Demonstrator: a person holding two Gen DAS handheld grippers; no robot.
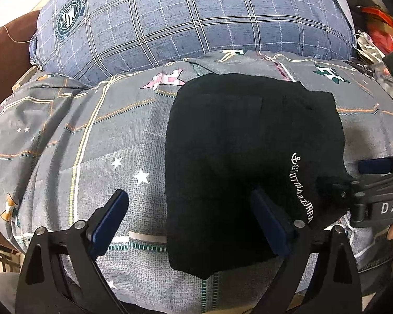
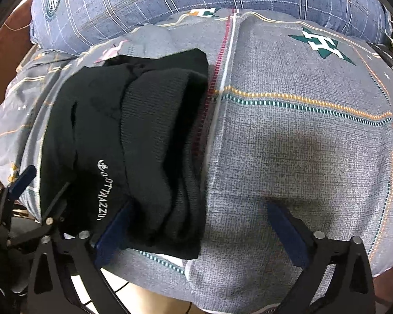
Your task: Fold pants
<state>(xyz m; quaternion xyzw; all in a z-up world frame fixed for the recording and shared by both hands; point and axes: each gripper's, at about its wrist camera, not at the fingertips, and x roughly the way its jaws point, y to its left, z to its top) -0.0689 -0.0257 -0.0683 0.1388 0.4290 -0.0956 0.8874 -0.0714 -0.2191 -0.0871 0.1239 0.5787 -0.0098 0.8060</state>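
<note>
One pair of black pants lies folded into a compact bundle on the grey patterned bedcover, near the cover's front edge and roughly midway along it. A line of white embroidered lettering runs along the bundle's side nearest the right gripper, and in the right wrist view a ribbed band of the same cloth shows on top, lying along a red-and-white stripe printed on the cover.

Two grippers are in view, both with their blue-padded fingers spread wide apart and clamped on nothing. The left gripper straddles the bundle's left edge: one finger stands over bare cover, the other over the black cloth (whether that pad touches the fabric cannot be told). The right gripper straddles the bundle's right edge in the same way, its left finger by the cloth and its right finger over bare cover.

One blue plaid pillow with a round crest lies along the cover's far edge, well apart from the pants. A heap of red and crinkled clutter sits at the far right corner. Nothing lies on the pants.
</note>
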